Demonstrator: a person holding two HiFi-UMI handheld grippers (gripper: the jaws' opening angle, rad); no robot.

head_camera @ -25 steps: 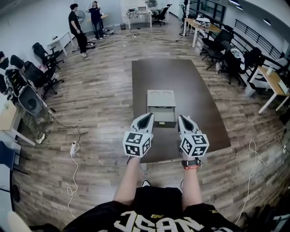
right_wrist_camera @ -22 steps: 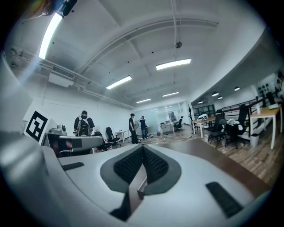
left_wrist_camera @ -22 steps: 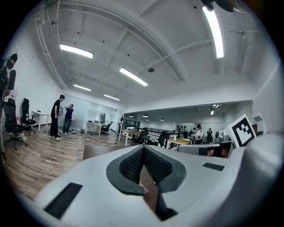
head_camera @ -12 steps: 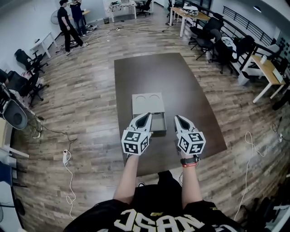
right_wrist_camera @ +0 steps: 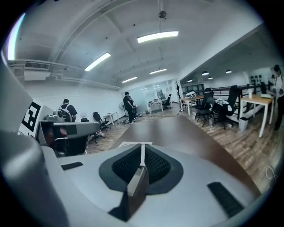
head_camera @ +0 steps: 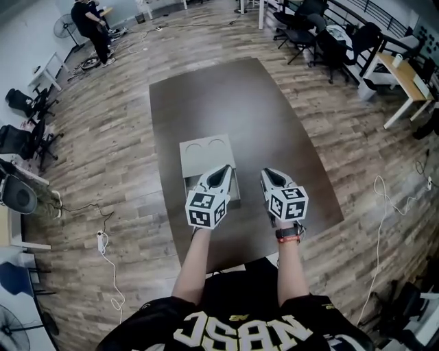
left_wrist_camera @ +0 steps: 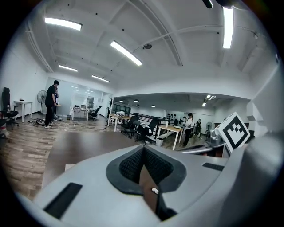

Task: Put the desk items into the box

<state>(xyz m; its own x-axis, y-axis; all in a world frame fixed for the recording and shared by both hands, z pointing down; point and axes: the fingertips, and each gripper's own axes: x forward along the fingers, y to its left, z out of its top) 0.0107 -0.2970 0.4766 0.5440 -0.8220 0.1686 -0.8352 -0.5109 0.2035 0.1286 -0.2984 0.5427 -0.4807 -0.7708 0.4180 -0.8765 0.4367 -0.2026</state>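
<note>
A grey box (head_camera: 203, 151) with two round dents on top and an open drawer at its front sits on the dark brown table (head_camera: 226, 96). No loose desk items show on the table. My left gripper (head_camera: 221, 170) hovers over the drawer's front with its jaws shut and nothing in them (left_wrist_camera: 143, 149). To the right of the box, my right gripper (head_camera: 265, 173) hangs over bare tabletop. Its jaws are opening: a thin slit shows between them, with nothing in it (right_wrist_camera: 142, 153). The box's pale top (right_wrist_camera: 133, 144) peeks out just beyond the right gripper's tips.
The table's near edge (head_camera: 233, 255) lies just under my forearms. A person (head_camera: 90, 20) stands far off at the back left. Office chairs (head_camera: 27, 103) line the left wall, and desks and chairs (head_camera: 343, 41) stand at the back right. A power strip with its cable (head_camera: 101, 240) lies on the floor at left.
The head view has swung, so table and box now sit further left and nearer. The box lay between the grippers; now the left one covers its drawer. Both grippers stay side by side.
</note>
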